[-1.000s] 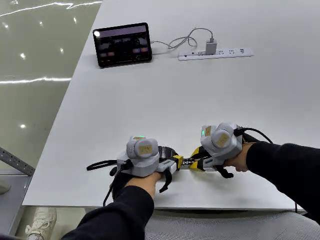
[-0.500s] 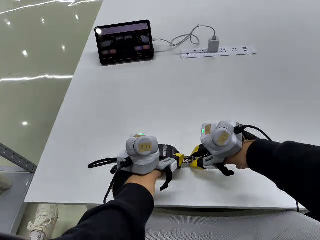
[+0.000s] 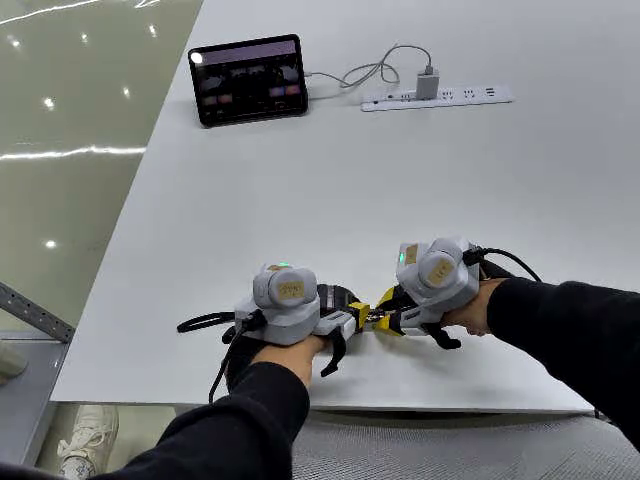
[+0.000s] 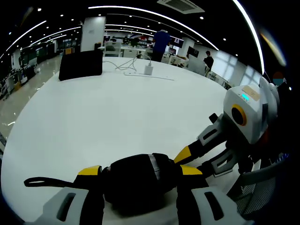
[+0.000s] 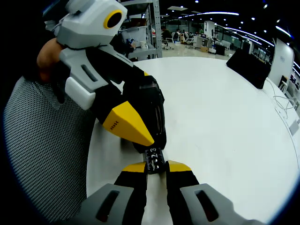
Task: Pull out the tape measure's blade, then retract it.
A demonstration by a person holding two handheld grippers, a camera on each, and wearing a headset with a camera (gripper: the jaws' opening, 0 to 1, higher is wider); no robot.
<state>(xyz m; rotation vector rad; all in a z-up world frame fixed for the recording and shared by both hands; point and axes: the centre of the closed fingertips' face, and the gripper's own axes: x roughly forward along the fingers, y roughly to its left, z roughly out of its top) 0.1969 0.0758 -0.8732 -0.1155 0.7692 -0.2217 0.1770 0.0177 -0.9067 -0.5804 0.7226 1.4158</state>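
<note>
A black tape measure [image 3: 337,299] lies near the table's front edge, and my left gripper [image 3: 354,321] is shut on its body. In the left gripper view the case [image 4: 140,180] sits between the yellow-tipped jaws of the left gripper [image 4: 140,171], its black wrist strap [image 4: 44,182] trailing to the left. My right gripper [image 3: 387,322] is shut on the blade's tip. In the right gripper view a short stretch of blade [image 5: 153,160] with printed numbers runs from the right gripper [image 5: 154,168] to the case [image 5: 151,112].
A dark tablet [image 3: 247,80] and a white power strip [image 3: 440,97] with a plugged charger lie at the far side of the white table [image 3: 400,190]. The table's front edge is just below the grippers. A mesh chair seat [image 5: 42,154] lies beneath it.
The two grippers have come slightly closer together, and the visible stretch of blade between them has shortened. Both keep their holds.
</note>
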